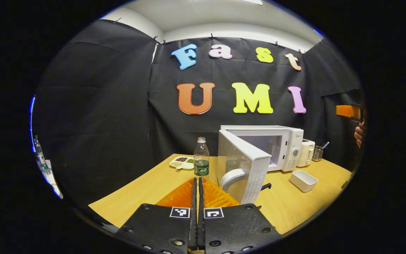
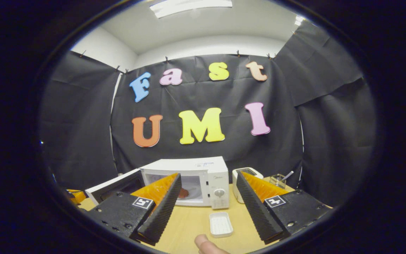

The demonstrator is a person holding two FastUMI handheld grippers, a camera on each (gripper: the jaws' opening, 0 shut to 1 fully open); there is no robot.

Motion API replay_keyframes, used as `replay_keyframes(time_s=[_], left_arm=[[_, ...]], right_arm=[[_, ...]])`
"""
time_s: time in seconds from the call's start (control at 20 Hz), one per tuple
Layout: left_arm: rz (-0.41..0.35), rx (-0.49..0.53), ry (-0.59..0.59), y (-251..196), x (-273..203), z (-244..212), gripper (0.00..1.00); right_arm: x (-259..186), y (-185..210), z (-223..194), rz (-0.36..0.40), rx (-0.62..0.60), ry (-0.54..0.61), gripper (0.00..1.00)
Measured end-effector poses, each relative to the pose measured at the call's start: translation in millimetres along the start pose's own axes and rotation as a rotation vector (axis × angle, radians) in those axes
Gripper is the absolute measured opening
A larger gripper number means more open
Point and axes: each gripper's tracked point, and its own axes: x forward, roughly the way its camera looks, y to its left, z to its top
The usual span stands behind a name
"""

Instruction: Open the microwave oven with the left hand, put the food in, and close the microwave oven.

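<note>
1. I see the wooden table [image 1: 146, 190] carrying everything, wide across the booth.
2. The microwave oven [image 1: 287, 141] stands at the far side, its door [image 1: 245, 169] swung open toward me; in the right gripper view a brown food item [image 2: 183, 193] sits inside the cavity.
3. My left gripper [image 1: 197, 190] has its 2 fingers pressed together, holding nothing, near the door.
4. My right gripper [image 2: 206, 201] stands wide apart, empty.
5. A water bottle [image 1: 201, 157] stands left of the door.
6. A white tray [image 2: 220, 224] lies near the oven's front.
</note>
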Motion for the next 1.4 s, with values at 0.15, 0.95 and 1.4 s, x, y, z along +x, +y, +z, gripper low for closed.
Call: replay_keyframes(time_s=[0.15,0.95,1.4], left_arm=[[-0.025,-0.042,0.035,-4,11,-16,0.02],[-0.185,-0.056,0.069,-82,23,-44,0.0],[-0.281,-0.08,0.085,-154,49,-45,0.0]], right_arm=[[-29,-13,8,0.002,-0.013,-0.021,0.99],[-65,-44,4,0.006,0.01,0.005,0.99],[-71,-56,7,0.005,-0.006,0.016,0.99]])
